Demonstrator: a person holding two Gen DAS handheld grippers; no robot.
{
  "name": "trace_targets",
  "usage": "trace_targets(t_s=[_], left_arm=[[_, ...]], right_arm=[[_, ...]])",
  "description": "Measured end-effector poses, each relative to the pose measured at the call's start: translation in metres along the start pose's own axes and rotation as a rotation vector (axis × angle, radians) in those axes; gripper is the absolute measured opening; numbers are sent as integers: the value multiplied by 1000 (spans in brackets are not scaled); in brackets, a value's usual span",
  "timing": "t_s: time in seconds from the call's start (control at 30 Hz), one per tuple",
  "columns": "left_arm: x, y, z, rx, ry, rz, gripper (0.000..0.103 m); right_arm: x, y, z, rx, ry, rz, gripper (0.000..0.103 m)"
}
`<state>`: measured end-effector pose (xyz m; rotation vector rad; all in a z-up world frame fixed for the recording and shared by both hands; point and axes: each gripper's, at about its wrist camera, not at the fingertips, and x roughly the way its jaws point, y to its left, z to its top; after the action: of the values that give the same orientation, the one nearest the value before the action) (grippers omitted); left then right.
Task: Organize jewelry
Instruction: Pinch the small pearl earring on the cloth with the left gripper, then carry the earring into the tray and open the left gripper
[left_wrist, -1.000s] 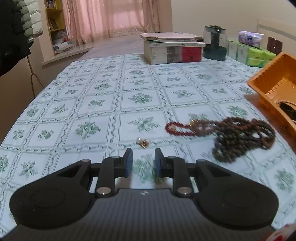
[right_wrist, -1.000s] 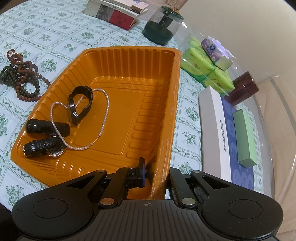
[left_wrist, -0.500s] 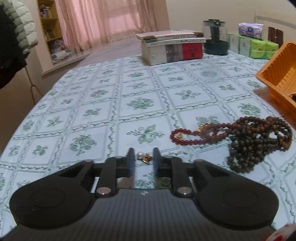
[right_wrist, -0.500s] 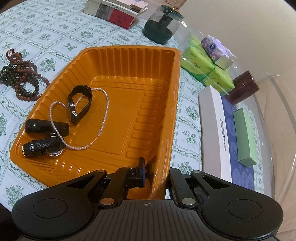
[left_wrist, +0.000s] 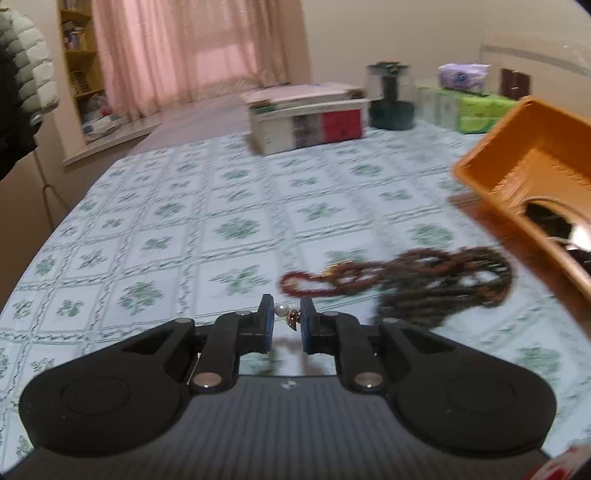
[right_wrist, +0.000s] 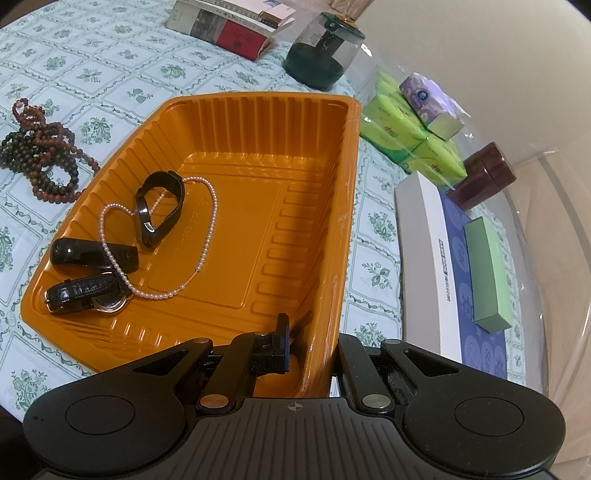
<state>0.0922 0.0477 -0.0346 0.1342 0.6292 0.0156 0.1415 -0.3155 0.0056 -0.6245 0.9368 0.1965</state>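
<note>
My left gripper (left_wrist: 286, 317) is shut on a small pearl-and-gold earring (left_wrist: 287, 316) and holds it above the tablecloth. A red bead bracelet (left_wrist: 301, 284) and a pile of dark bead strands (left_wrist: 443, 284) lie just ahead to the right. My right gripper (right_wrist: 314, 343) is shut on the near right wall of the orange tray (right_wrist: 332, 206), one finger inside and one outside. The tray holds a pearl necklace (right_wrist: 207, 229), a black bangle (right_wrist: 159, 206), a black band (right_wrist: 92, 254) and a watch (right_wrist: 88, 295). The bead pile (right_wrist: 40, 155) lies left of the tray.
A stack of books (left_wrist: 306, 118) and a dark glass jar (left_wrist: 389, 96) stand at the far side. Green tissue packs (right_wrist: 413, 136), a brown jar (right_wrist: 484, 177), a white-and-blue box (right_wrist: 439, 258) and a green box (right_wrist: 487, 273) lie right of the tray.
My left gripper moved forward around the earring, closed on it and lifted it; the view swung right toward the tray. My right gripper has stayed clamped on the tray wall.
</note>
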Motion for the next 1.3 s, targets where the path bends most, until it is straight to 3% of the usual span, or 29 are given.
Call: trace_targets(t_s=[0.37, 0.57, 0.8, 1.07, 1.17, 1.3], left_arm=[[-33, -106, 41, 61, -103, -349, 13], [-29, -161, 53, 136, -119, -457, 13], [-24, -194, 56, 192, -116, -500, 13], [-18, -205, 58, 213, -105, -519, 13], [-18, -207, 57, 214, -101, -530, 28], [-22, -197, 51, 202, -99, -512, 29]], right_arm=[[0, -1, -1, 7, -4, 5, 6], [0, -2, -1, 11, -8, 9, 6], [1, -3, -2, 17, -10, 17, 6], [1, -3, -2, 18, -10, 18, 6], [1, -3, -2, 18, -11, 18, 6], [1, -3, -2, 19, -10, 17, 6]])
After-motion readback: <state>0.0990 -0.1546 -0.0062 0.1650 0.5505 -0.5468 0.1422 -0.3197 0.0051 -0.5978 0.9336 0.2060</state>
